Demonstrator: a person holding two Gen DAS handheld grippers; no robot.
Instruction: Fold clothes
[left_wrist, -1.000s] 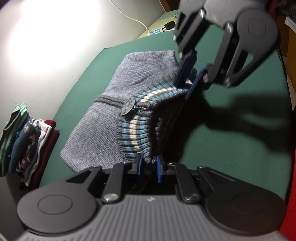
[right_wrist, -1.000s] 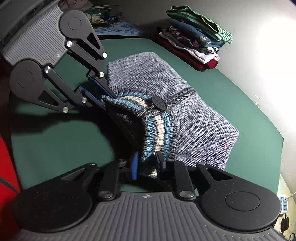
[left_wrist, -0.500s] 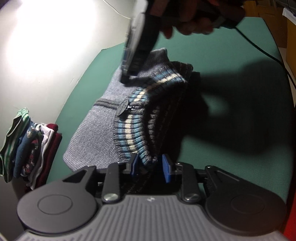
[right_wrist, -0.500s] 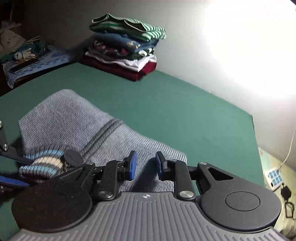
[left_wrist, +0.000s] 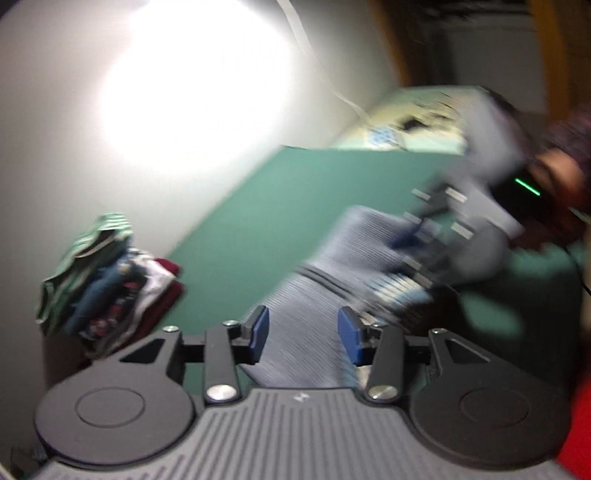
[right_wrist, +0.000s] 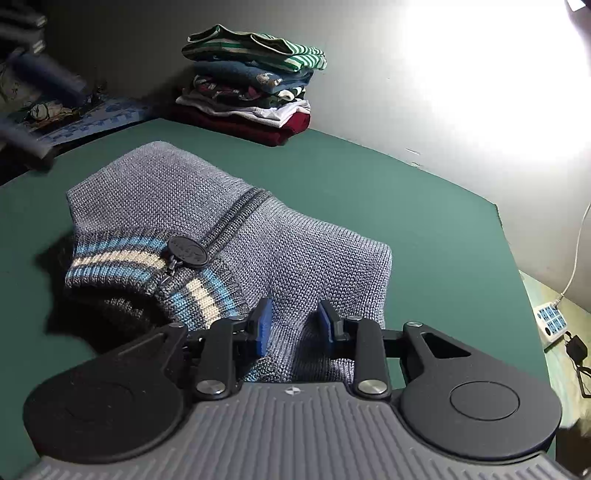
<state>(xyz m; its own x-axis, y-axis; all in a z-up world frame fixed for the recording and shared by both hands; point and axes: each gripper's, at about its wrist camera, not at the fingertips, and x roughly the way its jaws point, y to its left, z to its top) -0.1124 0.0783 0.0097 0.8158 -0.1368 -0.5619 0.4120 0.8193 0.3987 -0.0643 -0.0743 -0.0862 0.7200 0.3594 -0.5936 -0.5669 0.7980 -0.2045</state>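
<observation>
A folded grey knit sweater (right_wrist: 229, 229) with a blue and cream striped collar and a round zip pull (right_wrist: 186, 252) lies on the green table (right_wrist: 424, 221). My right gripper (right_wrist: 293, 325) is open and empty, just above the sweater's near edge. My left gripper (left_wrist: 303, 334) is open and empty over the sweater (left_wrist: 354, 240) in its blurred view. The right gripper (left_wrist: 424, 236) shows there as a blur over the sweater's far side.
A stack of folded clothes (right_wrist: 251, 81) sits at the table's far edge by the wall; it also shows in the left wrist view (left_wrist: 107, 277). A white power strip (right_wrist: 552, 325) and cable lie off the table to the right.
Both grippers have let go of the striped collar and opened. The sweater now lies folded on the table. Both grippers have pulled back and swung; the left view is blurred by motion.
</observation>
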